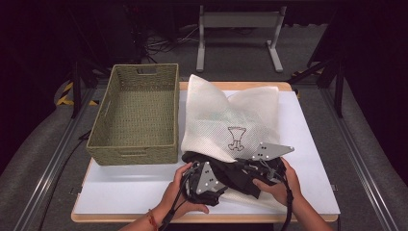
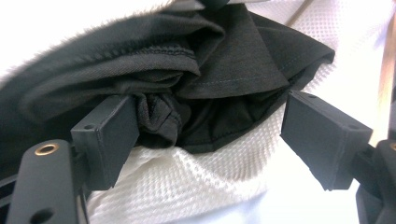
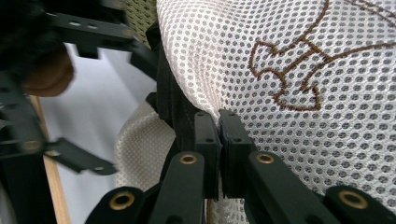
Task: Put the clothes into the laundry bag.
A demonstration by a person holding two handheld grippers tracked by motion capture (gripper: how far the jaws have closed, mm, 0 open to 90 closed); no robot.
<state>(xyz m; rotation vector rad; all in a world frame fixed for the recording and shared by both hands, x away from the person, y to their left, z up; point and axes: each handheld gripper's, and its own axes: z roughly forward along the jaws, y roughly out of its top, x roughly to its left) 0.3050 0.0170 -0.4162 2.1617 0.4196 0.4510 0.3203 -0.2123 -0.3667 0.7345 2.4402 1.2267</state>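
A white mesh laundry bag (image 1: 226, 120) with a brown embroidered motif lies on the white table (image 1: 125, 190), its mouth toward the person. A black garment (image 1: 235, 175) bulges out of that mouth. My left gripper (image 1: 211, 182) is at the garment's left end. In the left gripper view its jaws (image 2: 208, 112) stand open with the crumpled black garment (image 2: 224, 60) between them, on the mesh bag (image 2: 187, 186). My right gripper (image 1: 260, 166) is at the bag's mouth. Its fingers (image 3: 218, 121) are shut on the edge of the mesh bag (image 3: 289, 56), beside a strip of black cloth.
A green woven basket (image 1: 132, 155) stands empty on the table's left, next to the bag. The table's wooden front edge (image 1: 202, 217) runs just below the hands. A metal frame (image 1: 238, 21) stands on the floor beyond the table.
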